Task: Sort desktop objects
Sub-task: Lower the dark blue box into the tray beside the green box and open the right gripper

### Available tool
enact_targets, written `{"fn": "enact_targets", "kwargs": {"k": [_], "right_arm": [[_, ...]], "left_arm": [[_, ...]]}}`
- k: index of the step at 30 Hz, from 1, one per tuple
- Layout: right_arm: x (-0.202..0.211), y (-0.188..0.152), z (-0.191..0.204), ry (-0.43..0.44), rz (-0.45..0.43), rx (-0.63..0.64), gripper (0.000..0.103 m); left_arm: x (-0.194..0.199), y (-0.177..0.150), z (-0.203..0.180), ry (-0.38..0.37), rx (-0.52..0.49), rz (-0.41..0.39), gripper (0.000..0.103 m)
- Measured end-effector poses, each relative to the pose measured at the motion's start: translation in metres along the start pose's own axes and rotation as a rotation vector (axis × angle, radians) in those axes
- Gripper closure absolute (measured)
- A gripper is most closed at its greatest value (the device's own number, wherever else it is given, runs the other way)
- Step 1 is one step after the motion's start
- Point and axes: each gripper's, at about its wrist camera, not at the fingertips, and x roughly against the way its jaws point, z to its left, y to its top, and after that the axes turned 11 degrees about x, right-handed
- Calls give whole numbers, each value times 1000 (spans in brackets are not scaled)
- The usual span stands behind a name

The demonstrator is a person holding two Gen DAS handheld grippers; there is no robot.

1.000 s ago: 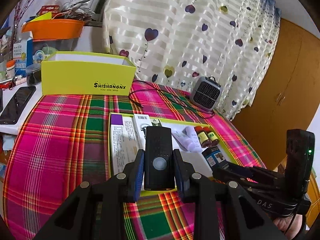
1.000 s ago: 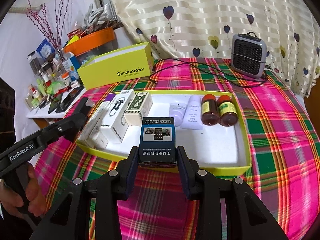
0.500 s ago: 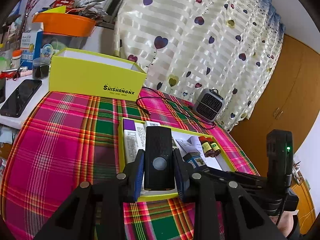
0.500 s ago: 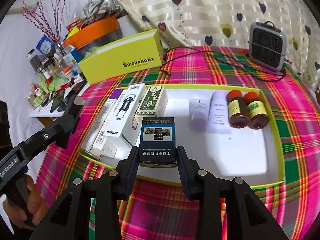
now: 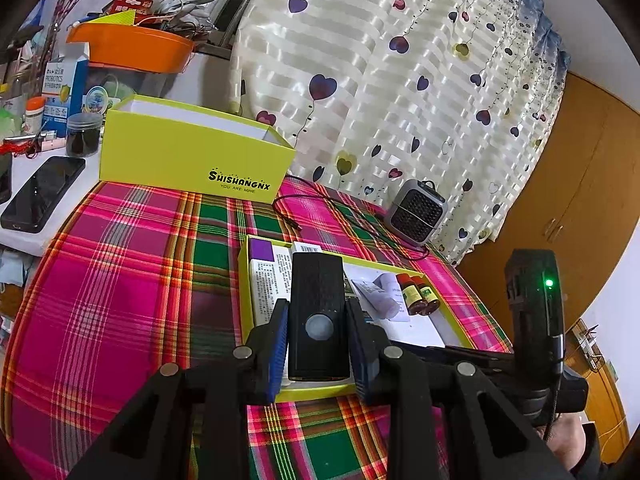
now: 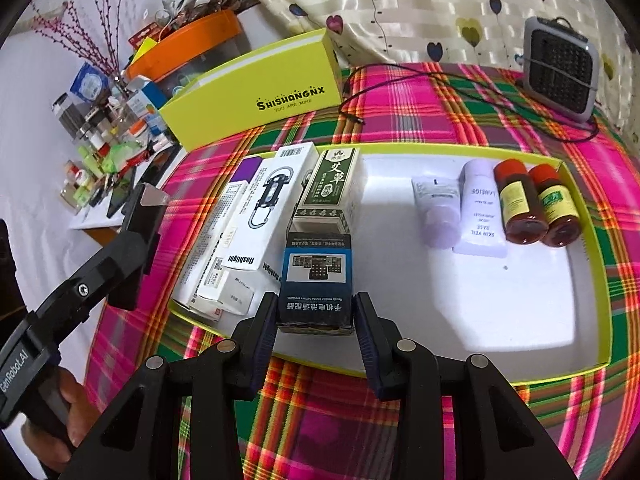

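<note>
Jaws of the right gripper (image 6: 315,314) are opening around the blue box (image 6: 316,278), now lowered into the yellow tray (image 6: 592,264) beside the other boxes, so that piece looks placed, while the left gripper (image 5: 319,342) stays clamped on its black device (image 5: 318,312) above the tray's near edge.
</note>
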Motion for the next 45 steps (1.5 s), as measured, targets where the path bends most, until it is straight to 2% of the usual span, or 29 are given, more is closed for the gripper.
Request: {"fn": "enact_targets", "kwargs": {"k": [5,8,14,23,35,45], "right_arm": [[0,1,-2,43,-2,-27,57],[0,1,1,37,4,-20,55],[-1,1,-6,96,-6,-78,55],[7,0,-11,117,-37,-82,57],[42,-20,-20,9,-120,-61,57],[57,-28,-19,-53,-158,-29,57]], "left_arm": [[0,0,0,-3,-1,3,75],[0,-1,-2,-4,-6,3,75],[1,-2,-2,-5,-8,3,75],[1,-3,-4,-5,-17,3,75],[-5,-3,-9,15,-28,22,75],[-12,-8,-36,60,-79,54,75]]}}
